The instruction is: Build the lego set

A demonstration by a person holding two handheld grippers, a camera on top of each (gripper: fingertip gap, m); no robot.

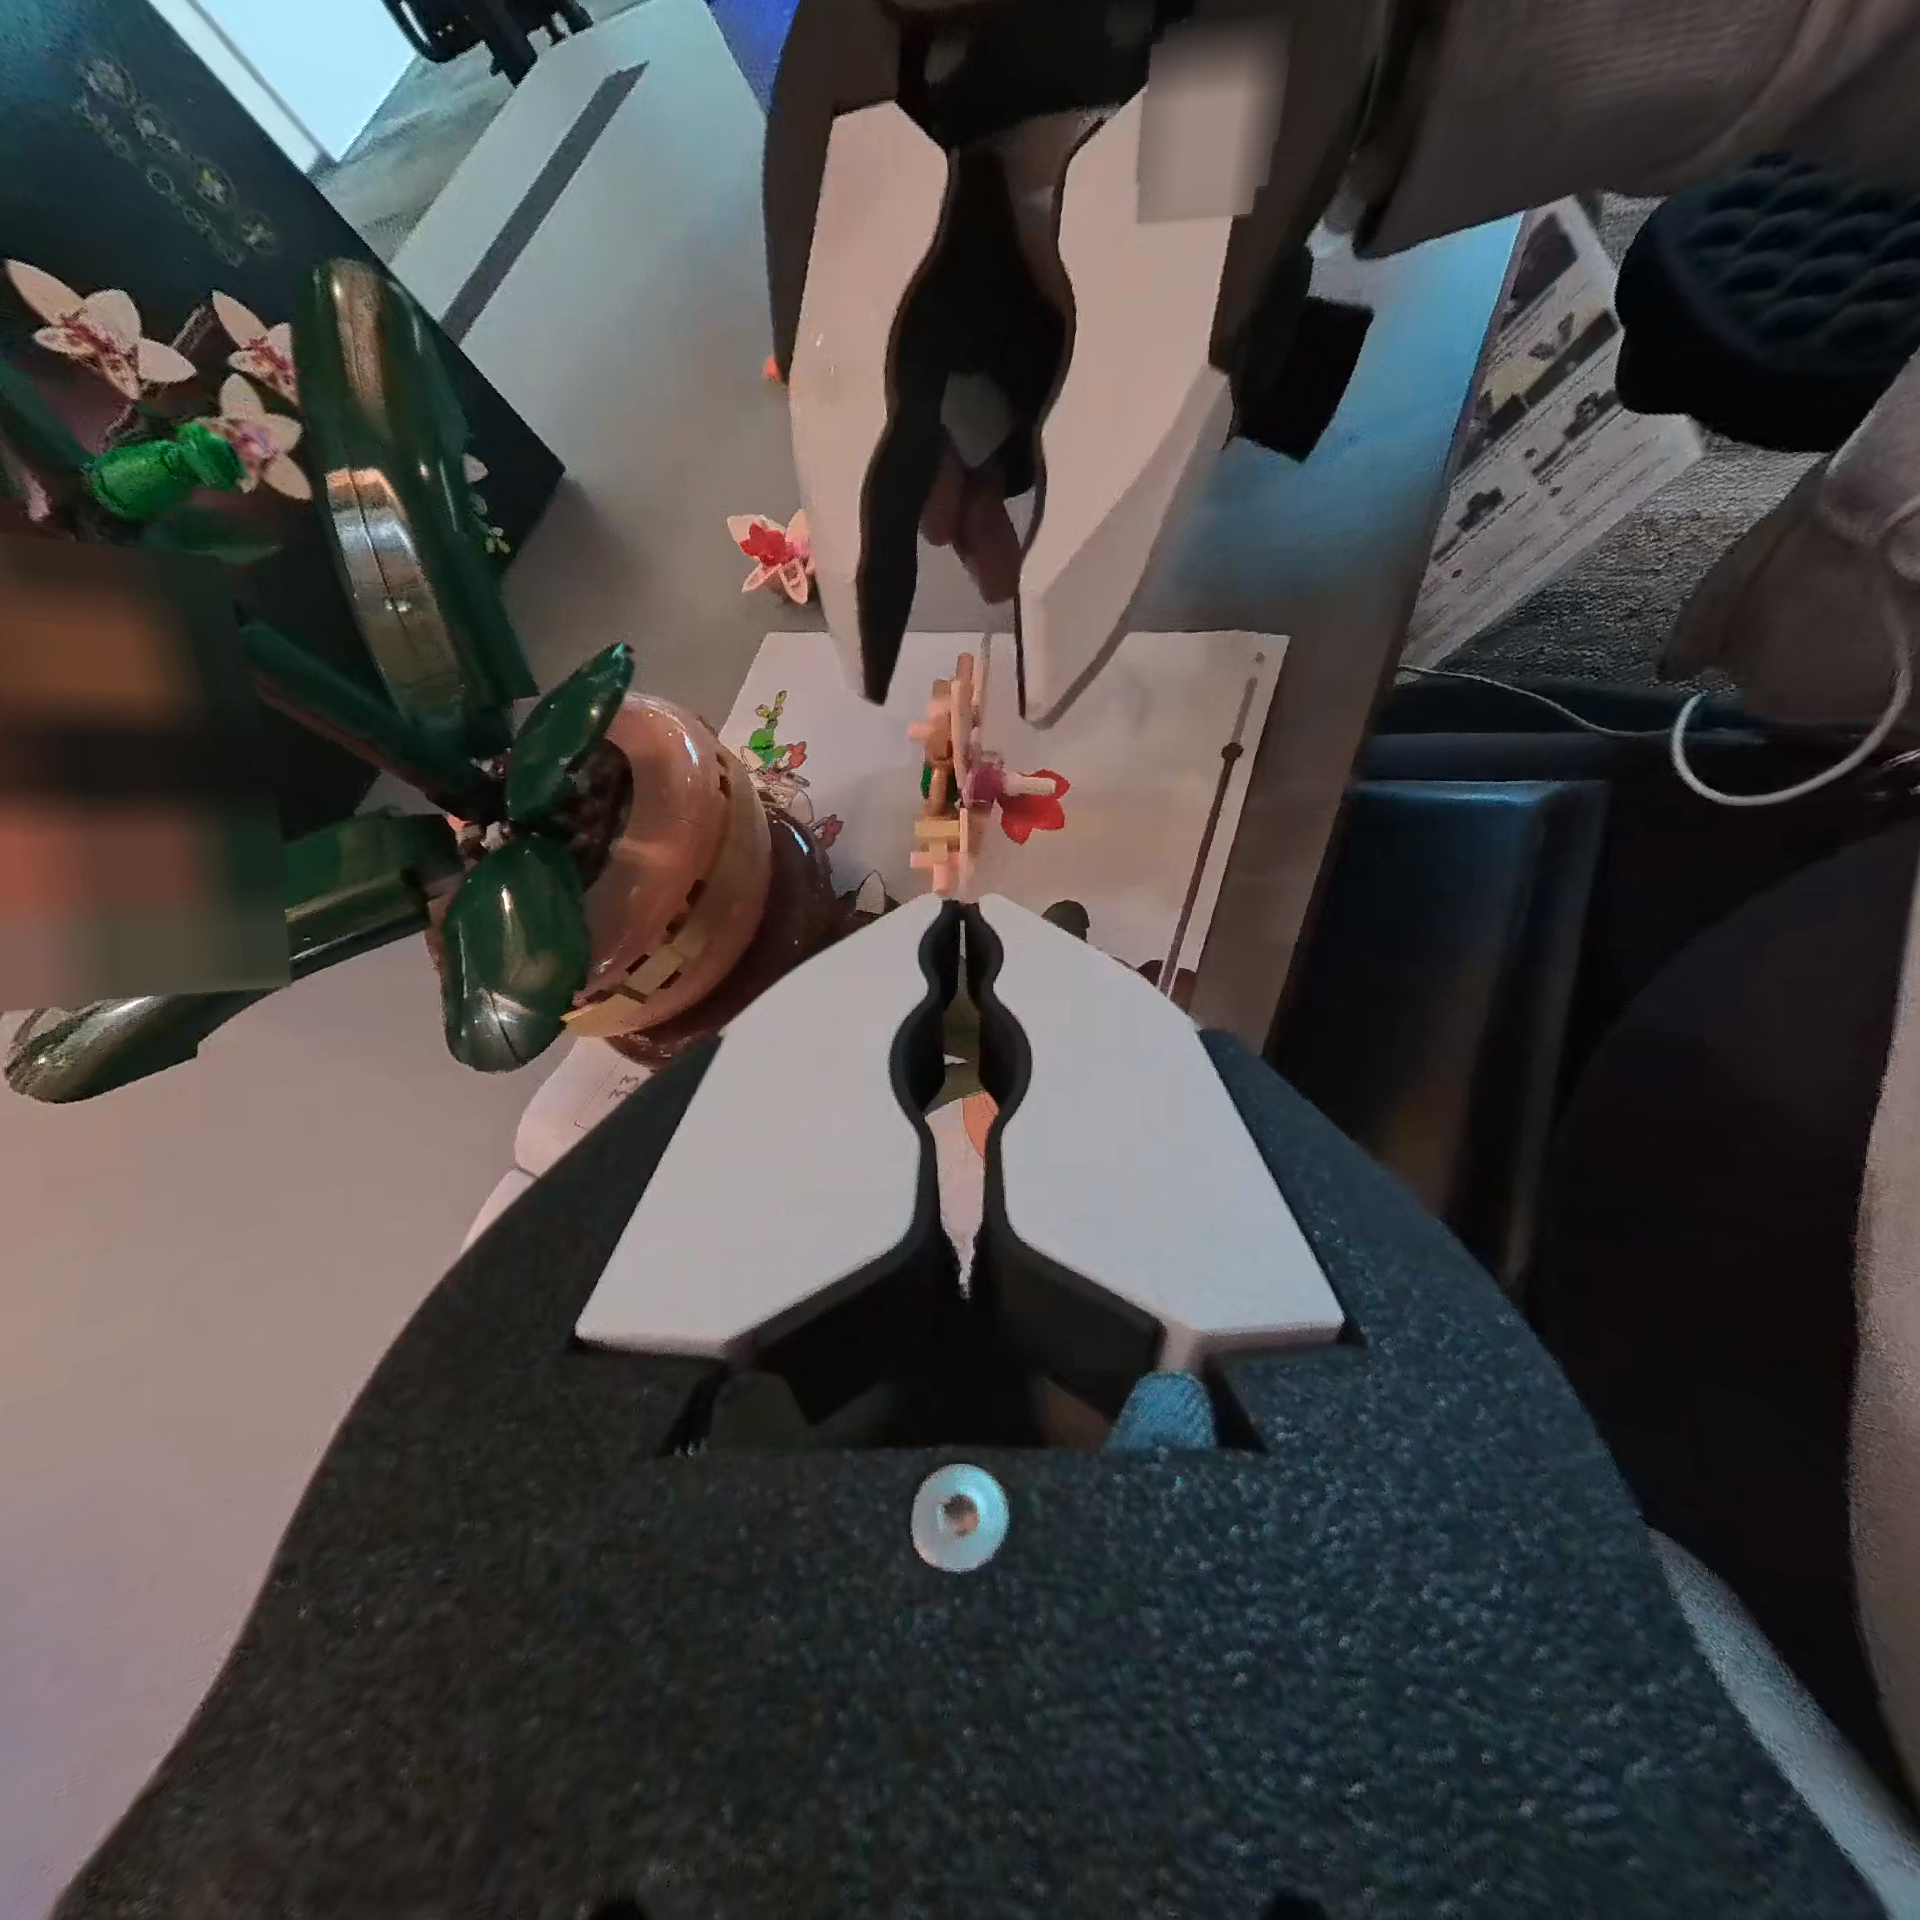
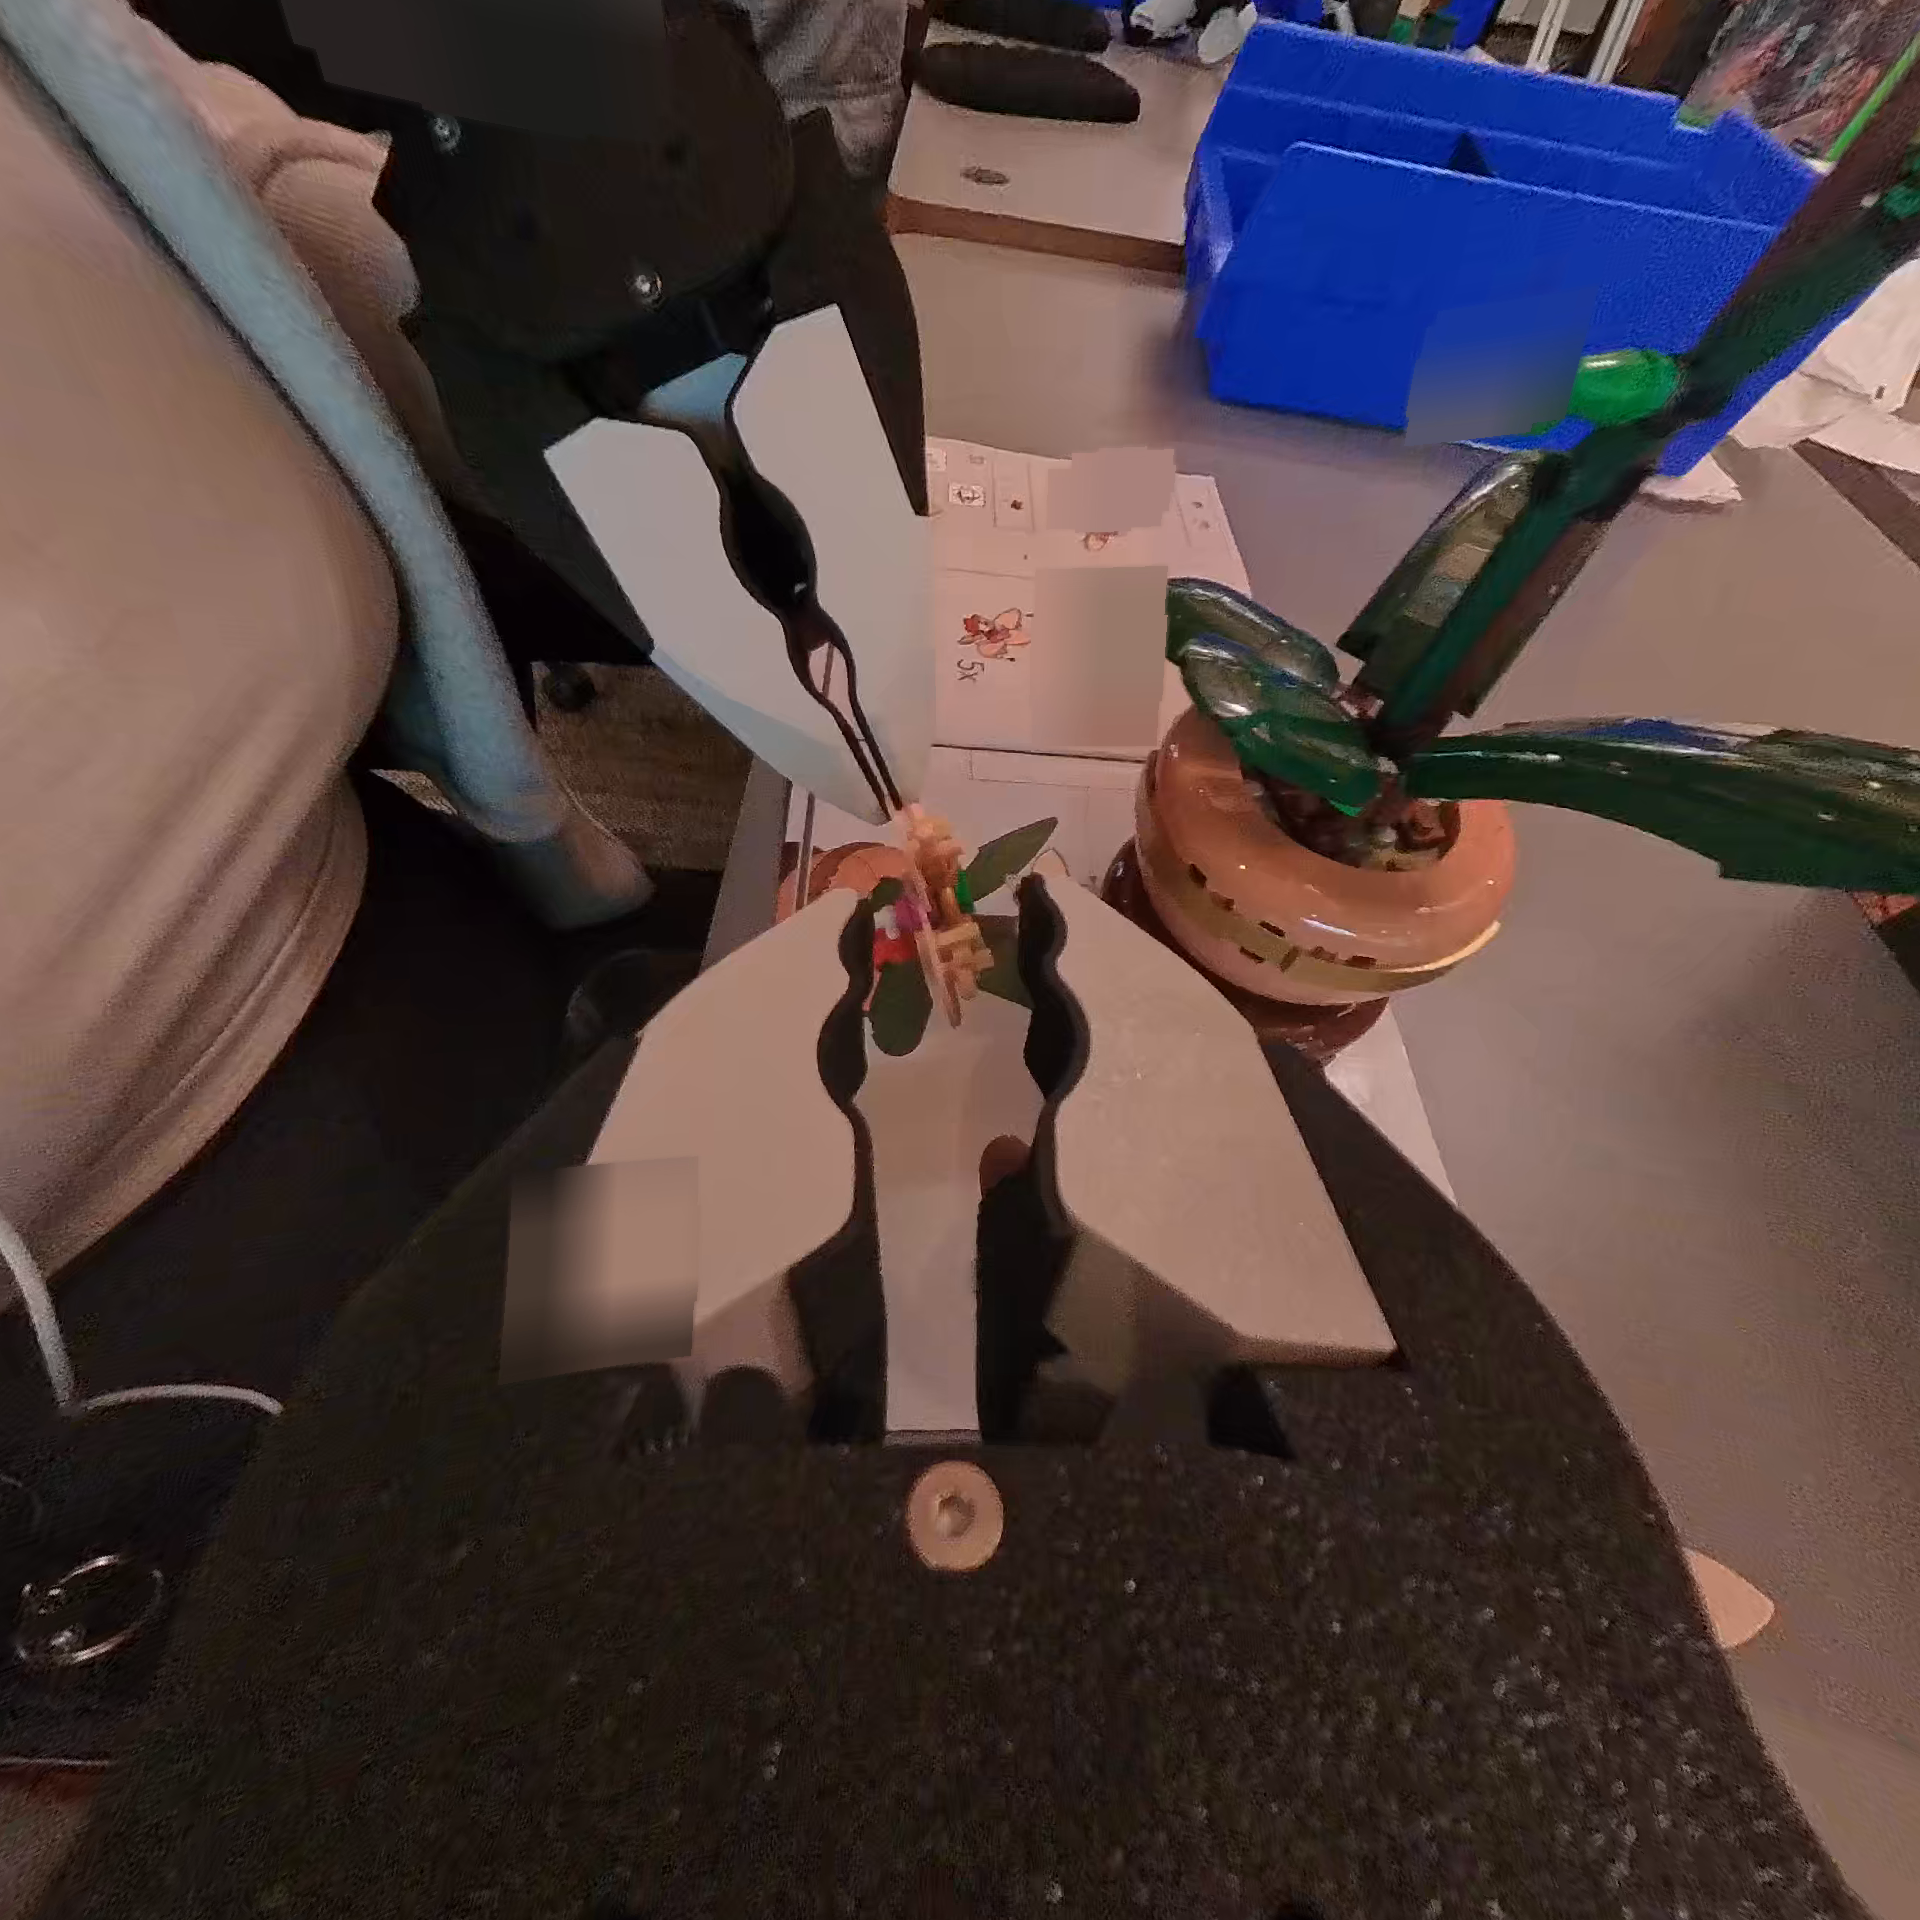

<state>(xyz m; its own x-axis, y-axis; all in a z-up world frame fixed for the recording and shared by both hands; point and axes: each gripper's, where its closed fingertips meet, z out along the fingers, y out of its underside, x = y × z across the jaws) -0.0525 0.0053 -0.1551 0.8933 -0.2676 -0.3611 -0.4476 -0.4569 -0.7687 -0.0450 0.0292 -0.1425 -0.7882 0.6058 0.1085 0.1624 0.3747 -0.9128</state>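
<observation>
Left wrist view: the left hand-held gripper (image 1: 961, 914) is seen pinched closed on the tan end of a small flower piece (image 1: 961, 800), which is held over an open booklet (image 1: 1132, 727) on the desk (image 1: 208, 1195). The right hand-held gripper (image 2: 951, 914) is parted, its fingers either side of the same piece (image 2: 935, 914). A potted plant model (image 2: 1320, 883) stands beside it. Print on the booklet is left unquoted.
</observation>
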